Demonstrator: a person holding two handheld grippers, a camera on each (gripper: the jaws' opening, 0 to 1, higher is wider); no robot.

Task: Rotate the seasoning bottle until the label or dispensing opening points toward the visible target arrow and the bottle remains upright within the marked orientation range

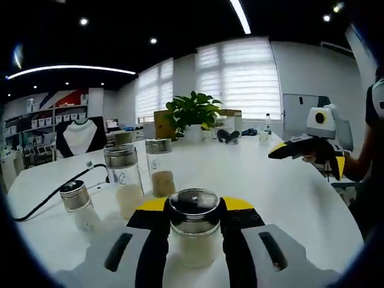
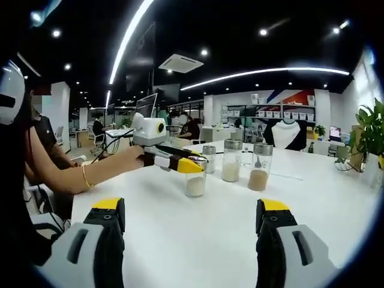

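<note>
Left gripper [image 1: 195,237] is pinching the seasoning bottle [image 1: 194,231] upright on the white table [image 1: 282,192], just in front of three other jars [image 1: 123,180] — the rotating step, I judge — while the right gripper [image 2: 191,240] is hanging spread nearby, calling next for a slow, level twist.

The room is brightly lit by ceiling strips [image 2: 252,73] and daylight through blinds [image 1: 240,78], which are nearly blown out. The white tabletop [image 2: 198,228] is evenly lit with faint shadows. Straight lines are bent toward the edges; slight softness is seen throughout.
</note>
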